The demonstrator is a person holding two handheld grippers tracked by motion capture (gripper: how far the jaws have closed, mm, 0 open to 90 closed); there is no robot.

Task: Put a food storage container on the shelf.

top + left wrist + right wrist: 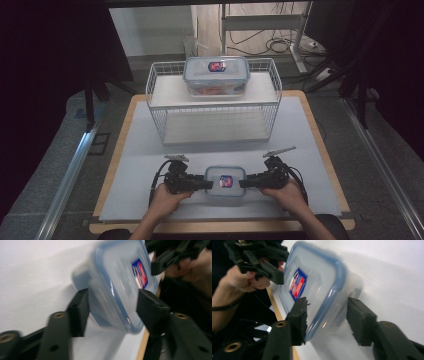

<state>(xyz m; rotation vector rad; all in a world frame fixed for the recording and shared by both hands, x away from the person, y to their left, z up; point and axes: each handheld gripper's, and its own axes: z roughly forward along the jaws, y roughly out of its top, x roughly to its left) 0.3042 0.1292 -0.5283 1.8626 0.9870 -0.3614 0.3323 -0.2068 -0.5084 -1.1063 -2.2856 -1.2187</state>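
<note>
A small lidded plastic box (225, 181) sits near the table's front edge, its long axis running left to right. The left gripper (206, 185) meets its left end and the right gripper (244, 183) its right end, equally near. Each gripper's jaws straddle an end, spread, not clearly pinching. The pale mat (140, 150) is smooth; farther back, a wire rack (212, 102) holds a larger box (216, 75).

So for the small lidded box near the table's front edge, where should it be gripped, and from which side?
Probably by its two short ends, one hand-held gripper from each side. The small box lies flat with its lid up, and its body is too wide for one jaw span. The left hand-held gripper and right hand-held gripper each straddle an end, jaws above and below the rim.
</note>
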